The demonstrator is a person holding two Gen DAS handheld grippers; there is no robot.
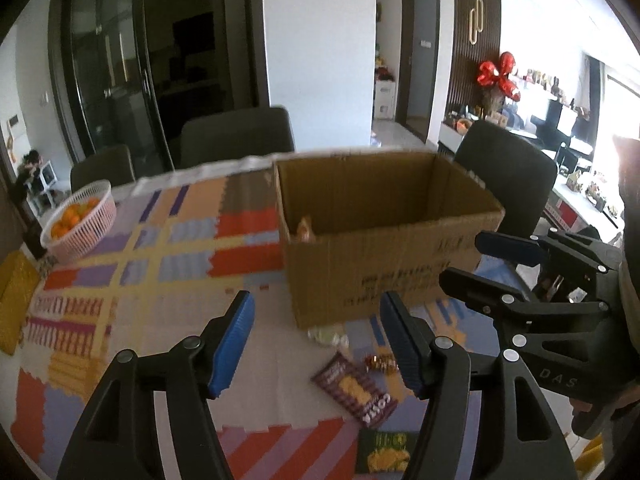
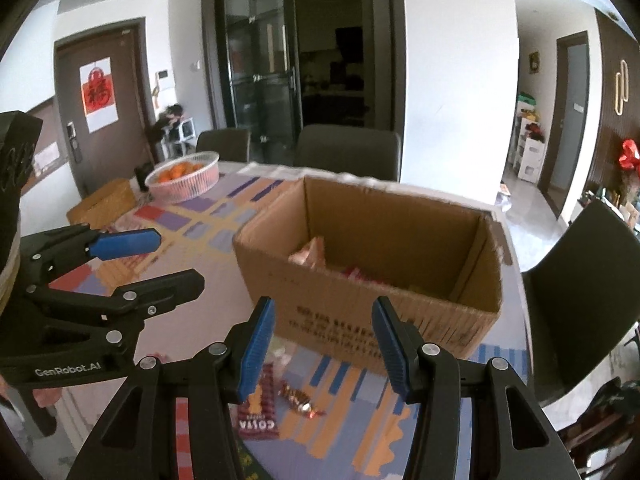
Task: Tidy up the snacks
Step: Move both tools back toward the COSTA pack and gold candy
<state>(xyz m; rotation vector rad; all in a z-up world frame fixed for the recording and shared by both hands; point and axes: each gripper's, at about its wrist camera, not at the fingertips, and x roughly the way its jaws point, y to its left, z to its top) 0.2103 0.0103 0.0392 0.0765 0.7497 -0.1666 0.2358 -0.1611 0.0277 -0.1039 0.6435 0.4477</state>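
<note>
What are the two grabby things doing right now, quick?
Left hand-held gripper: open, holding nothing, above the snacks on the table.
Right hand-held gripper: open, holding nothing, in front of the cardboard box.

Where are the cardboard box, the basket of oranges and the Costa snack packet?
cardboard box (image 2: 360, 320): right wrist view, on its printed front wall.
basket of oranges (image 1: 86, 236): left wrist view, on its white lattice side.
Costa snack packet (image 1: 354, 390): left wrist view, on the packet's middle.
</note>
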